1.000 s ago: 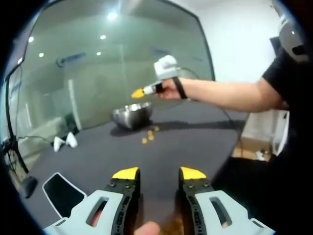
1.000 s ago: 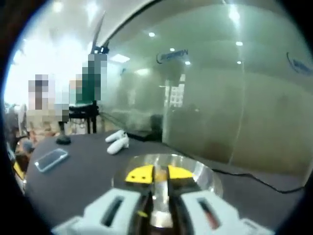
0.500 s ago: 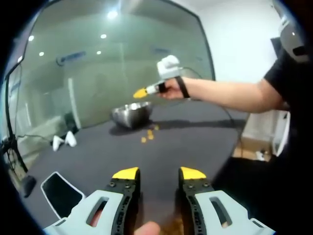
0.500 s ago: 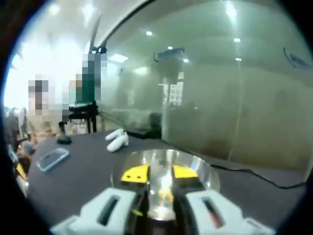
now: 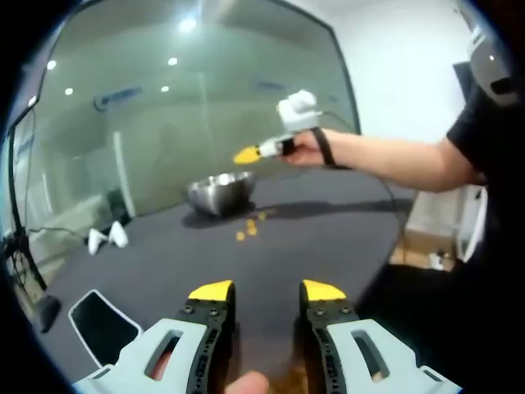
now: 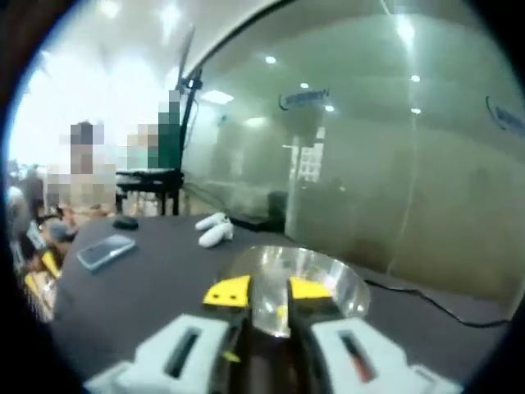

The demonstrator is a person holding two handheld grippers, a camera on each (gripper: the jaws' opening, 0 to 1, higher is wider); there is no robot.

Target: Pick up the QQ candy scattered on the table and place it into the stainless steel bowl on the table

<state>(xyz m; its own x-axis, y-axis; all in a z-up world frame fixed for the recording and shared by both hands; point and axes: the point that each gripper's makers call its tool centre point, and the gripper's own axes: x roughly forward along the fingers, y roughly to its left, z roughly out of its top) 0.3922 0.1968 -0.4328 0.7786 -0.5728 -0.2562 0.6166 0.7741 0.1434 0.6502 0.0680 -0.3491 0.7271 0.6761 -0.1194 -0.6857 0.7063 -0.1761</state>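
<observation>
Above round stainless steel bowl (image 6: 299,279): yellow-tipped right gripper (image 6: 269,290), jaws parted, empty.
Near bowl on dark table (image 5: 312,238): small orange candies (image 5: 247,230) unpicked; left gripper (image 5: 267,291) parted, idle.

The place looked like an office or a demonstration room in a company building. A large glass partition (image 5: 189,107) stood behind the dark desk (image 5: 271,254), far ahead of the left gripper (image 5: 267,293), and it carried a blue logo (image 6: 308,96) too blurred to read. Round ceiling lights (image 5: 188,25) reflected in the glass. On the desk, left of the right gripper (image 6: 268,290), lay a smartphone (image 6: 107,250) and two white handheld controllers (image 6: 215,230). Further left stood a black stand (image 6: 168,176) and some people (image 6: 78,176) in a bright open area. A white wall (image 5: 398,66) was to the right of the glass.
</observation>
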